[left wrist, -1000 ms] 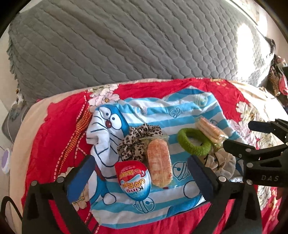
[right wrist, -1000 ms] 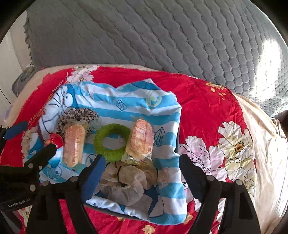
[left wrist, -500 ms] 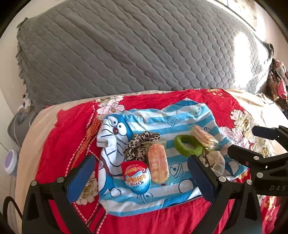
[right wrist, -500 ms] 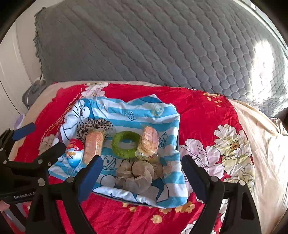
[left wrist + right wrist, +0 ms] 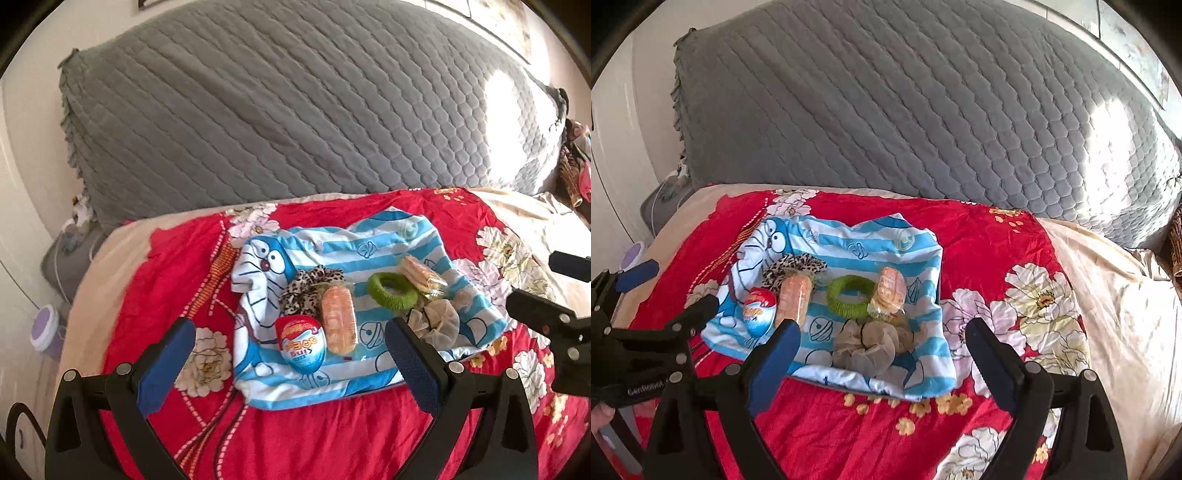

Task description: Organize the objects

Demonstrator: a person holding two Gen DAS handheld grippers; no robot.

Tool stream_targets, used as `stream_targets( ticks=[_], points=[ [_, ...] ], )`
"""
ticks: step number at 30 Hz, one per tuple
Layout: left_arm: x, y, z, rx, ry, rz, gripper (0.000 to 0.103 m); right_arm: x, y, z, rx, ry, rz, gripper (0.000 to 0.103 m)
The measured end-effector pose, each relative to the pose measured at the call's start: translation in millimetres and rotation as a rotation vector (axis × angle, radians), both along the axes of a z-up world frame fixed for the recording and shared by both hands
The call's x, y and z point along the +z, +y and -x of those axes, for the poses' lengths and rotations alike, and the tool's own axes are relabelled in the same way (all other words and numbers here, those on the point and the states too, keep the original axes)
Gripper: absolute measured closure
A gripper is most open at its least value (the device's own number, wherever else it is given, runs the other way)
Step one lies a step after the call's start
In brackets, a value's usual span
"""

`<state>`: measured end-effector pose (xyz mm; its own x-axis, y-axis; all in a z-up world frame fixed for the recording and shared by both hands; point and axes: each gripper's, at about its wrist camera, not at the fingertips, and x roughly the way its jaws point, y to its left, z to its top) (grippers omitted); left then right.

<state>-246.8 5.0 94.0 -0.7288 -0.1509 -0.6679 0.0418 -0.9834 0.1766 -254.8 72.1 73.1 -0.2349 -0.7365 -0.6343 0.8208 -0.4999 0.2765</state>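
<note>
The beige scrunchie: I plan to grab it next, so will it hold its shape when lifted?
Probably not. The beige scrunchie looks like thin, crumpled sheer fabric, so it should sag and squash between the fingers. It seems very light. It lies flat on the striped cloth, so rolling is unlikely.

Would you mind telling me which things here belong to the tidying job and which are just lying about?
Job:
leopard scrunchie
beige scrunchie
green ring
egg-shaped snack pack
two wrapped cakes
blue striped cloth under them

Lying about:
grey quilted pillow
red floral bedspread
purple-lidded item beside the bed
</note>
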Motion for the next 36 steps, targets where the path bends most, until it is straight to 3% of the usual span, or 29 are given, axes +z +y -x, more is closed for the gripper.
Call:
stream_targets(
  ticks=[9,13,19,26,36],
  points=[
    [15.5,0.4,-40.3,0.035,0.049,0.001,0.001,5.4,42.0,-22.1,0.000,-0.007,0.051,0.011],
    [9.4,0.5,-60.6,0.035,0.059,-0.019,0.001,8.8,56.6,-31.9,0.008,-0.001,0.083,0.011],
    [-5.0,4.3,-83.7,0.019,0.053,-0.015,0.001,5.6,67.5,-60.2,0.032,0.101,0.099,0.011],
    [-16.8,-2.6,-96.5,0.059,0.043,-0.048,0.001,-2.8,76.1,-79.4,0.021,0.148,0.114,0.011],
    [-31.5,-1.1,-114.8,0.052,0.065,-0.033,0.001,-24.9,88.1,-93.9,0.017,0.160,0.121,0.011]
  ],
)
